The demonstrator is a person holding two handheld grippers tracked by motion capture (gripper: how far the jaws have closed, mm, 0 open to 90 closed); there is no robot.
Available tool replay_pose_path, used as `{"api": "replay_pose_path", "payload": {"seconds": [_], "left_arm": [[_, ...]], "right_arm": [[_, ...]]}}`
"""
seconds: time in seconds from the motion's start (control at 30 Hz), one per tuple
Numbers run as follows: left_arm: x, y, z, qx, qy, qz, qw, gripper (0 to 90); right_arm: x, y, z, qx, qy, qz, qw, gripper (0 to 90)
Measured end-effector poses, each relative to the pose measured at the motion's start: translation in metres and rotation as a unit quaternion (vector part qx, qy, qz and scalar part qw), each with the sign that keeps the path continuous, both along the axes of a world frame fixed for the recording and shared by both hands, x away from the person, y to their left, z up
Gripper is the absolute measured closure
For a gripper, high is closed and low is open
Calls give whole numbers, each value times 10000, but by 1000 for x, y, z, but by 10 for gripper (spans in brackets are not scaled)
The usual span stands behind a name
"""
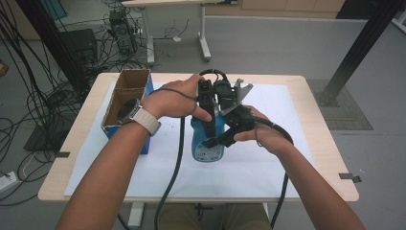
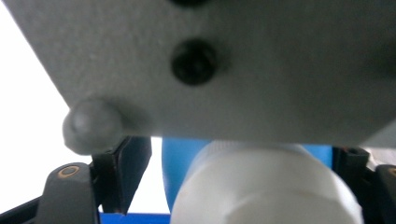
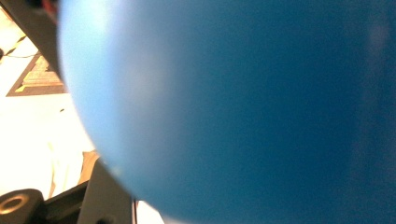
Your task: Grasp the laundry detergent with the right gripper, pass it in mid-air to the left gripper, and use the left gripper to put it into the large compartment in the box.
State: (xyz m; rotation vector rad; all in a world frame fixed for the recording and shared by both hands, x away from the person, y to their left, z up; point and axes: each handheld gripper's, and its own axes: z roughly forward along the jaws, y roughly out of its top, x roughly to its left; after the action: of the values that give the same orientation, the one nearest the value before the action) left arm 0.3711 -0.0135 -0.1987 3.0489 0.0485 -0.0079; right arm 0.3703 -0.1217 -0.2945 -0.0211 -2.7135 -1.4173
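A blue bottle (image 1: 207, 143) with a label stands at the middle of the white sheet (image 1: 273, 158). My right gripper (image 1: 216, 138) comes in from the right and is shut on the bottle's body (image 3: 243, 107), which bulges right in front of its camera; one black jaw shows at the lower left. My left gripper (image 1: 211, 117) points down at the bottle's top from the far side. In the left gripper view the white cap (image 2: 266, 186) sits between the black fingers (image 2: 126, 172), with a slim gap on the left side. The right gripper's grey plate (image 2: 243, 70) hangs just above the cap.
An open cardboard box (image 1: 125, 98) with blue sides stands on the table's left part, beside my left wrist. Cables trail from both grippers toward the table's near edge (image 1: 201, 197). Floor cables, a dark post and another table's legs lie beyond the far edge.
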Motion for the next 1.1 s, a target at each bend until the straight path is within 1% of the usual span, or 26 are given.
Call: {"api": "replay_pose_path", "payload": {"seconds": [0.17,0.27,0.33,0.37,0.4,0.8,1.03,1.1], "left_arm": [[0,0,0,-5,50,0,10000,276],[0,0,0,-47,102,13,9999,291],[0,-1,0,-85,133,-2,9999,319],[0,-1,0,-93,158,-22,9998,344],[0,-1,0,-97,168,-24,9998,367],[-1,-1,-1,-115,207,1,9997,377],[-3,0,-2,-152,153,-22,9998,378],[-2,0,-2,-157,181,-20,9997,378]], "right_arm": [[0,0,0,12,17,7,10000,437],[0,-1,0,27,24,4,10000,437],[0,-1,0,42,39,1,10000,437],[1,-1,0,65,-18,2,10000,437],[0,-1,0,54,26,-4,10000,437],[0,-2,-1,42,48,32,10000,437],[-1,-2,-1,17,9,38,10000,437],[-1,-2,-1,7,5,33,10000,437]]}}
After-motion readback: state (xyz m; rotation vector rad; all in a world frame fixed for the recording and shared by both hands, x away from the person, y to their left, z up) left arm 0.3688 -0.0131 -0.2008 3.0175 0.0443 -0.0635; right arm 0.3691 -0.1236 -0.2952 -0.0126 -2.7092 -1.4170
